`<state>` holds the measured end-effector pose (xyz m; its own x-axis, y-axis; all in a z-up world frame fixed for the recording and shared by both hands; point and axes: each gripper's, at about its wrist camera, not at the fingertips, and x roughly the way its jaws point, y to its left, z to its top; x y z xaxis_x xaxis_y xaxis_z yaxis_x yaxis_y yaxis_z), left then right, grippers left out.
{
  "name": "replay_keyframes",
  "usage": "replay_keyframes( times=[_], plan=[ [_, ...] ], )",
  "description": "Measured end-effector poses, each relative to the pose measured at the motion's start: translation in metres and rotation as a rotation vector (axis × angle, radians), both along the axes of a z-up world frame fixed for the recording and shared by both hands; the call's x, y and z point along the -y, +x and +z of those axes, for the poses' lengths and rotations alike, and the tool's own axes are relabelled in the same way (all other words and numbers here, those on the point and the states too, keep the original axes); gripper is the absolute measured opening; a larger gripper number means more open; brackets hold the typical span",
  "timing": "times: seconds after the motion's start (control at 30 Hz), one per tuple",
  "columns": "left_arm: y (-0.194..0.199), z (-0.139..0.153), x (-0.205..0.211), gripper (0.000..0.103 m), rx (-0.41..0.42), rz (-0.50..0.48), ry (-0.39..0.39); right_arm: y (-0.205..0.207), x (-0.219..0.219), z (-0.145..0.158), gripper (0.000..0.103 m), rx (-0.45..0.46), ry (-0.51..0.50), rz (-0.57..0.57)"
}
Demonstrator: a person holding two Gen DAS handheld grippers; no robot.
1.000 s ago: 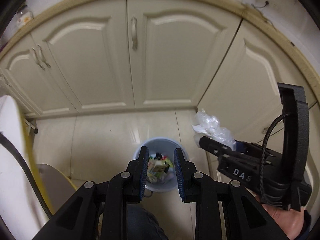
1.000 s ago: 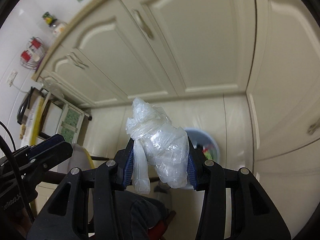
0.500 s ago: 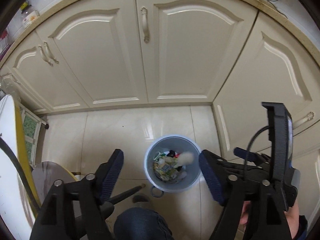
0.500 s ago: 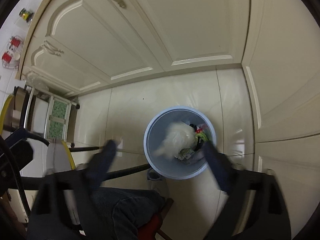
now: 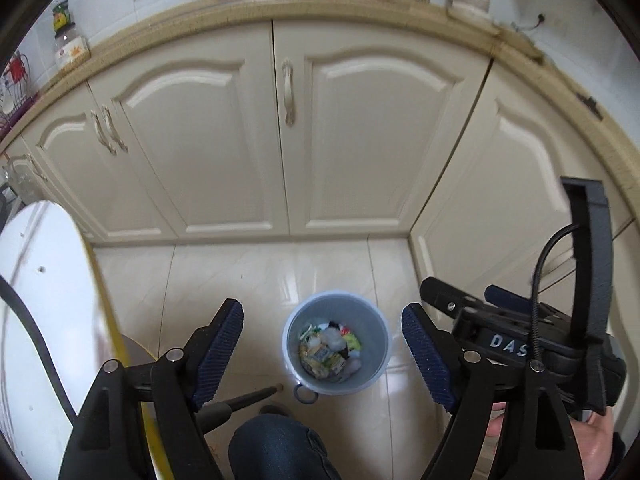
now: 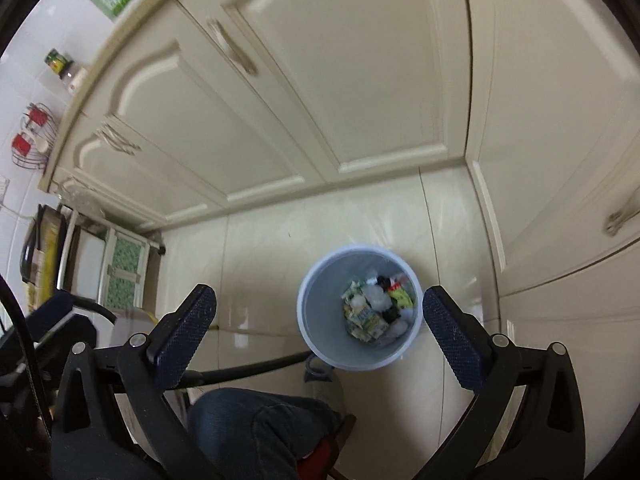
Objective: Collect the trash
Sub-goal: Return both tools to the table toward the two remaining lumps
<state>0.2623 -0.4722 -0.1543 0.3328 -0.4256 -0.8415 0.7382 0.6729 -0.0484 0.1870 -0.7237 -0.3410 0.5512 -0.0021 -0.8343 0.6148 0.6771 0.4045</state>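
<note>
Both grippers are hanging over the kitchen floor, pointing steeply down. In the left wrist view the left gripper point(image 5: 322, 346) is standing released, its jaws having just been opening, with nothing between the blue pads; the pale blue trash bin point(image 5: 294, 322) is showing in the lower middle of the frame, down on the floor in the gap between the two fingers, well below them. At the lower right of that same frame the right gripper point(image 5: 460, 298) is coming in from the side, its black body lettered in white, a hand point(image 5: 596, 446) showing under it at the bottom right corner.

In the right wrist view the right gripper point(image 6: 320, 328) is spread wide, jaws having just been opening too, and nothing is being pinched. The bin point(image 6: 316, 308) is sitting right of centre, closer to the right finger than the left. Inside it the crumpled clear plastic bag point(image 6: 378, 300) is lying on top of the heap, a whitish lump among green and yellow wrappers point(image 6: 366, 318); in the left view the bag point(image 5: 334, 338) is showing as the same pale lump.

A knee in dark jeans point(image 6: 256, 428) is filling the bottom centre, and cream cabinet doors point(image 6: 328, 80) are closing off the top of the frame.
</note>
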Motion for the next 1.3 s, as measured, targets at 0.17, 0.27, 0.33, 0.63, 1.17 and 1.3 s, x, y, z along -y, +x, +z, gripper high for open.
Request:
replay_keyframes(
  times=[0.17,0.27,0.33,0.63,1.17,1.3],
  plan=[
    [-0.019,0.040,-0.041,0.083,0.071,0.005,-0.078,-0.007,-0.014,0.061,0.103,0.090,-0.077,-0.010],
    [-0.027,0.063,-0.077,0.087,0.122,0.037,-0.128,-0.008,-0.032,0.100,0.103,0.145,-0.131,-0.001],
    [-0.033,0.077,-0.108,0.088,0.150,0.072,-0.164,-0.007,-0.048,0.124,0.103,0.174,-0.167,0.013],
    [-0.057,0.119,-0.248,0.095,0.264,0.275,-0.296,0.017,-0.153,0.213,0.103,0.307,-0.297,0.153],
    [-0.142,0.127,-0.437,0.098,0.428,0.652,-0.362,0.070,-0.358,0.292,0.103,0.477,-0.489,0.473],
    [-0.154,0.121,-0.460,0.098,0.446,0.717,-0.362,0.080,-0.392,0.292,0.103,0.503,-0.517,0.539]
  ],
)
